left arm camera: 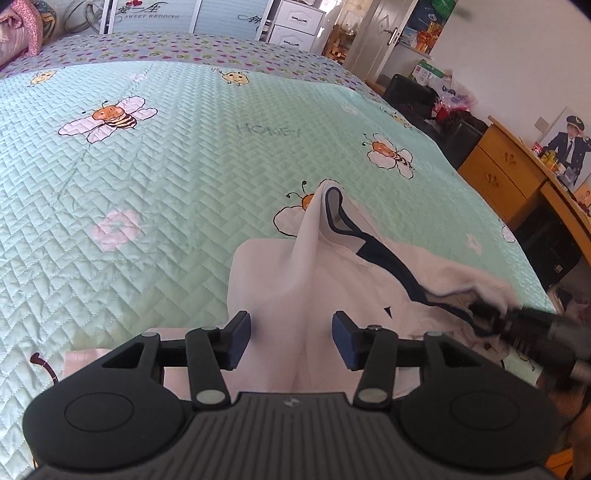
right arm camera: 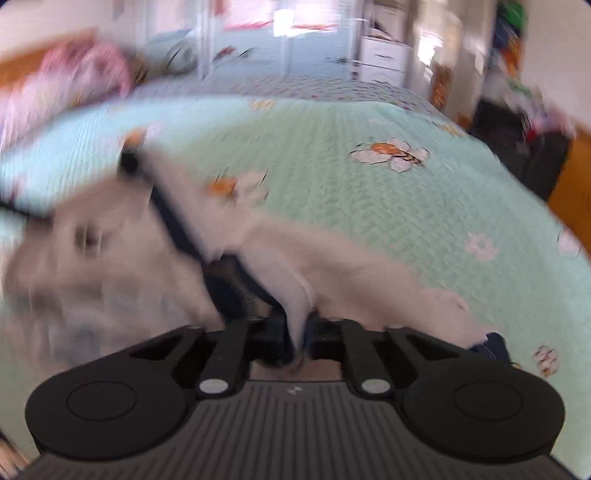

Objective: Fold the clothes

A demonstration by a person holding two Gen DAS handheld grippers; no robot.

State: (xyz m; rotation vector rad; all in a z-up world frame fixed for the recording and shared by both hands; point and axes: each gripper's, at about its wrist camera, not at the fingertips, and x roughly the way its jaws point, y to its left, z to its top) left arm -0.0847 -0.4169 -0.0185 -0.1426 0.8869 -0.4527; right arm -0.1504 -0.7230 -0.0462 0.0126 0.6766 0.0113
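A white shirt [left arm camera: 332, 280] with a dark blue collar lies crumpled on the bed, close to the bed's near edge and toward its right side. One part of it rises in a peak, with the collar band running down from the peak toward the right. The rest spreads flat and wrinkled toward the near edge.

The right gripper [right arm camera: 295, 343] has its jaws together, clamped on a fold of the white cloth; that view is blurred, so finer detail of the grip is hard to read. In the left wrist view the same gripper shows at the right, buried in the bunched cloth beside the collar.

The left gripper [left arm camera: 291, 343] hangs over the flat part of the shirt with its jaws apart, blue pads [left arm camera: 240, 343] facing each other and nothing pinched between them.

The bed is covered by a pale green quilt [left arm camera: 147, 203] printed with bees and flowers. Beyond the bed's right edge stands a wooden desk [left arm camera: 509, 166], and a white drawer unit [left arm camera: 295, 22] stands past the far edge.
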